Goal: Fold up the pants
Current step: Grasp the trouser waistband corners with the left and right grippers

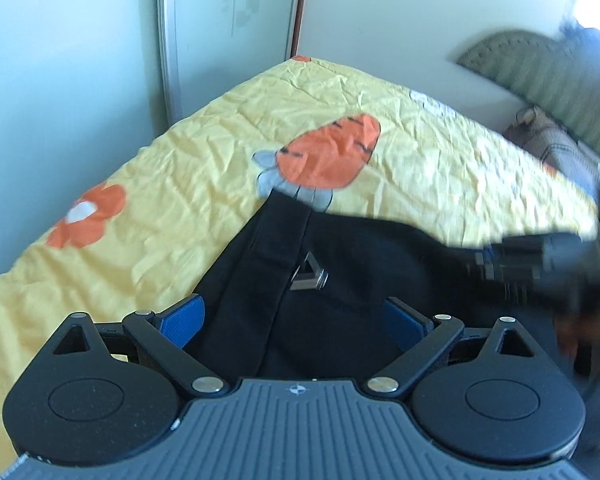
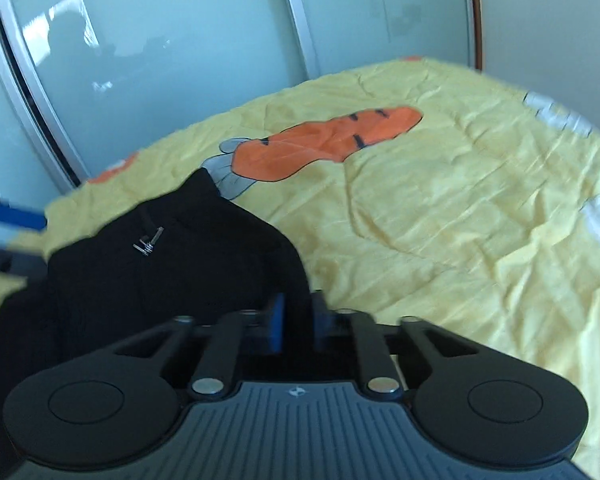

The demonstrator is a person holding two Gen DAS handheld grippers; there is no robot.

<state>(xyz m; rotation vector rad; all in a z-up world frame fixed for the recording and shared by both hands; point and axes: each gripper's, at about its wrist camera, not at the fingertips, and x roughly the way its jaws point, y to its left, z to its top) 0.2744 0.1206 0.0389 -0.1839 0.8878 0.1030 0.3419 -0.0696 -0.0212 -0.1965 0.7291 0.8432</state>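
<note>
No words, brand names or numbers can be read anywhere here. The nearest thing to a sign is a small compass-like emblem (image 1: 299,389) stamped on the ribbed grey housing of the left gripper (image 1: 294,316); the same emblem (image 2: 296,391) stands on the right gripper (image 2: 296,316). The metal clasp (image 1: 306,274) on the black pants (image 1: 340,248) carries no legible lettering.

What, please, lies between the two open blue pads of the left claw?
In the left wrist view, black pants fill the gap between the left claw's pads, with a metal triangular ring just beyond them.
</note>
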